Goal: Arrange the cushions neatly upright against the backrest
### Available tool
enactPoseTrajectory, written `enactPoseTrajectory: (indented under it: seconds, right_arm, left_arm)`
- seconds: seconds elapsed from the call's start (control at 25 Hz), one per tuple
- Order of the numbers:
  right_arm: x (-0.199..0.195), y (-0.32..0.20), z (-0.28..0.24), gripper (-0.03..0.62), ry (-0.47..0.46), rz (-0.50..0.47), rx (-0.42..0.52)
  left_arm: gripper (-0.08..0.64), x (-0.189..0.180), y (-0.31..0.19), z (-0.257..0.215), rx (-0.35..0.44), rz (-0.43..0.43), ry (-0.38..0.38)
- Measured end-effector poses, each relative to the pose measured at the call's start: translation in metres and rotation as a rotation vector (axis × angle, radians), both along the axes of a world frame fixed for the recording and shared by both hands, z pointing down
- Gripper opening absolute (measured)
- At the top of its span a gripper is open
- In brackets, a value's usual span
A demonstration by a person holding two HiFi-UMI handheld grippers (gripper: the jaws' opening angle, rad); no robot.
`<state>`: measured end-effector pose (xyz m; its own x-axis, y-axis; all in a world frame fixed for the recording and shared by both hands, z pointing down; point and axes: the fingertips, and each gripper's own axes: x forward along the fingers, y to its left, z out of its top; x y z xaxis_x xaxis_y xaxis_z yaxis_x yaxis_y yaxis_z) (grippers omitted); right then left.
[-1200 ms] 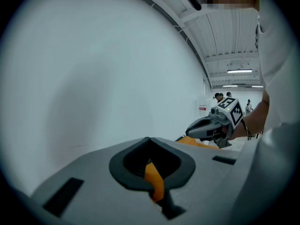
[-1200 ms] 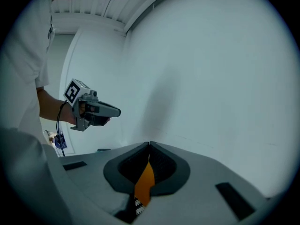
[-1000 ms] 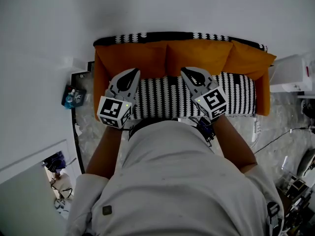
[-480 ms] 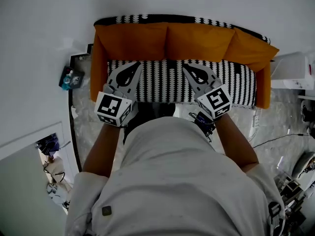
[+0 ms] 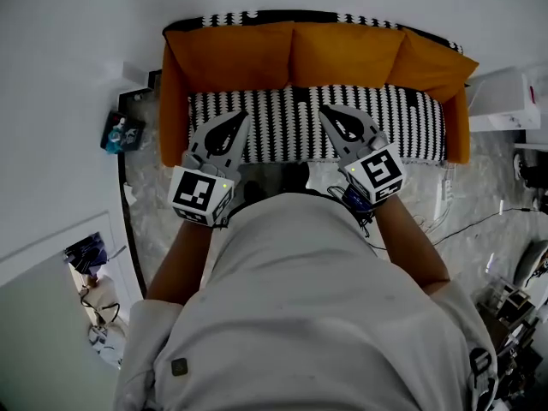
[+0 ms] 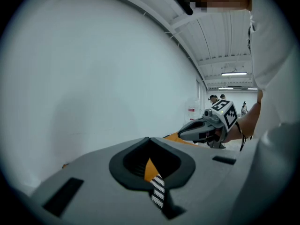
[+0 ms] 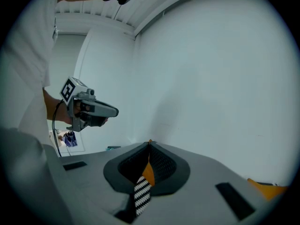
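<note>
Three orange cushions stand upright in a row against the sofa's backrest: left cushion (image 5: 229,56), middle cushion (image 5: 344,53), right cushion (image 5: 435,68), which leans a little outward. In front of them lies the black-and-white striped seat (image 5: 402,131). My left gripper (image 5: 241,117) and right gripper (image 5: 324,112) hang side by side over the seat's front edge, both shut with nothing held. In the left gripper view the shut left gripper (image 6: 150,146) shows only a slit of sofa beyond, and the right gripper (image 6: 206,128) floats beside it. The right gripper view shows the same for the right gripper (image 7: 150,145).
A striped throw (image 5: 282,17) covers the backrest top, right against a white wall. A white cabinet (image 5: 503,101) stands at the sofa's right, a blue item (image 5: 115,134) lies on the floor at its left, and cables (image 5: 467,229) trail over the marbled floor at right.
Both grippers have drawn back from over the seat near the cushions to its front edge, staying shut. The sofa now lies farther from the person.
</note>
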<state>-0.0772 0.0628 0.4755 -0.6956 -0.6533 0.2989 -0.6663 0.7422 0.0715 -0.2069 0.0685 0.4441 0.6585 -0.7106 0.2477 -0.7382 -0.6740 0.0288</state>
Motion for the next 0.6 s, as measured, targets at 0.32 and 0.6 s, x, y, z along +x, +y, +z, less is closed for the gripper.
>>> enactPoseTrajectory:
  seconds: [0.32, 0.6]
  right_arm:
    - [-0.055, 0.051, -0.009, 0.026, 0.002, 0.037, 0.028]
    - [-0.097, 0.089, -0.011, 0.026, -0.013, 0.068, 0.047]
  left_arm:
    - [0.009, -0.059, 0.043, -0.005, 0.02, 0.022, 0.006]
    - [0.009, -0.103, 0.076, -0.002, 0.034, 0.037, 0.013]
